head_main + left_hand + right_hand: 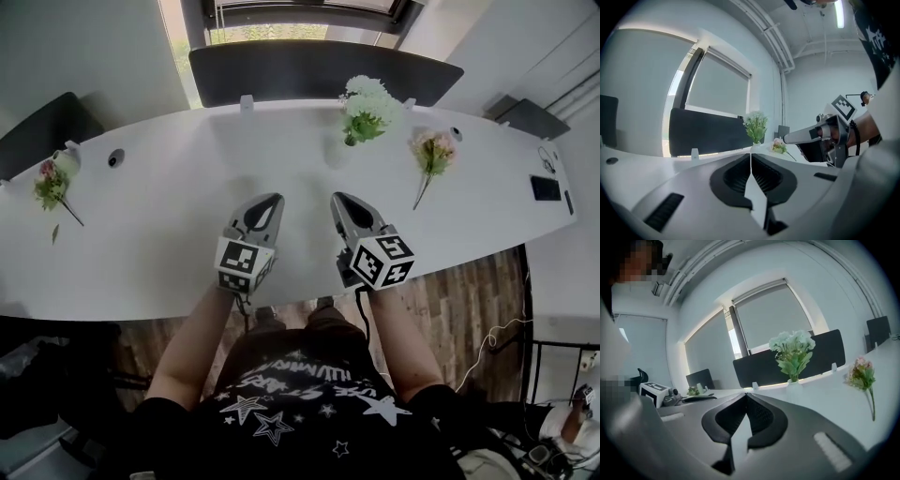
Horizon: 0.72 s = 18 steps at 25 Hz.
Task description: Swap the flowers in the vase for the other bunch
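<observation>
A white-and-green bunch (368, 108) stands in a small white vase (350, 139) at the back of the long white table (169, 253). A pink bunch (431, 153) lies flat to its right. Both grippers hover side by side over the table's near middle, well short of the vase. My left gripper (273, 198) is shut with nothing in it, and so is my right gripper (337, 198). The left gripper view has its jaws meeting (751, 153) below the vase bunch (756, 125) and pink bunch (778, 146). The right gripper view shows its shut jaws (746, 394), the vase bunch (793, 350) and pink bunch (861, 373).
A third small bunch (52, 186) lies at the table's far left by a white vase (67, 159). A dark partition screen (323, 70) runs behind the table. A black phone (546, 187) lies at the right end, and a round grommet (115, 157) sits at back left.
</observation>
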Tool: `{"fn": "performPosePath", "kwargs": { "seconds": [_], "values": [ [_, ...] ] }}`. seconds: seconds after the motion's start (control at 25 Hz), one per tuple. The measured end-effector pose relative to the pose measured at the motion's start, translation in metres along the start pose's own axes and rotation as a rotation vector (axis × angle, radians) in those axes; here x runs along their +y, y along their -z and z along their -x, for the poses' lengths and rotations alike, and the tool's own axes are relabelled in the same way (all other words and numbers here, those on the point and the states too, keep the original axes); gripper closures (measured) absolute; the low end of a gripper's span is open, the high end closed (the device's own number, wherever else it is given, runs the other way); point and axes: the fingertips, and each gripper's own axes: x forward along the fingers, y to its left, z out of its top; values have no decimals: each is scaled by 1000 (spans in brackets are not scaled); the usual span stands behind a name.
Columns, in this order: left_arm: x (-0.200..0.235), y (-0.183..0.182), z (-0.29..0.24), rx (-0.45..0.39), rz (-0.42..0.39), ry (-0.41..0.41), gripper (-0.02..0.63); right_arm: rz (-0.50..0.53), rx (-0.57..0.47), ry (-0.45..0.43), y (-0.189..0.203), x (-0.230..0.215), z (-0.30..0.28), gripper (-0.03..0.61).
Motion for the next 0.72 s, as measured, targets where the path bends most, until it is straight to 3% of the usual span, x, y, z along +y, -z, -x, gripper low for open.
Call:
{"fn": "performPosePath", "kwargs": {
  "seconds": [0.36, 0.72],
  "values": [
    [-8, -2, 30, 3, -16, -47, 606, 83, 20, -95, 16, 43, 16, 575],
    [-85, -28, 56, -58, -35, -74, 606, 110, 13, -102, 20, 34, 97, 577]
  ]
}}
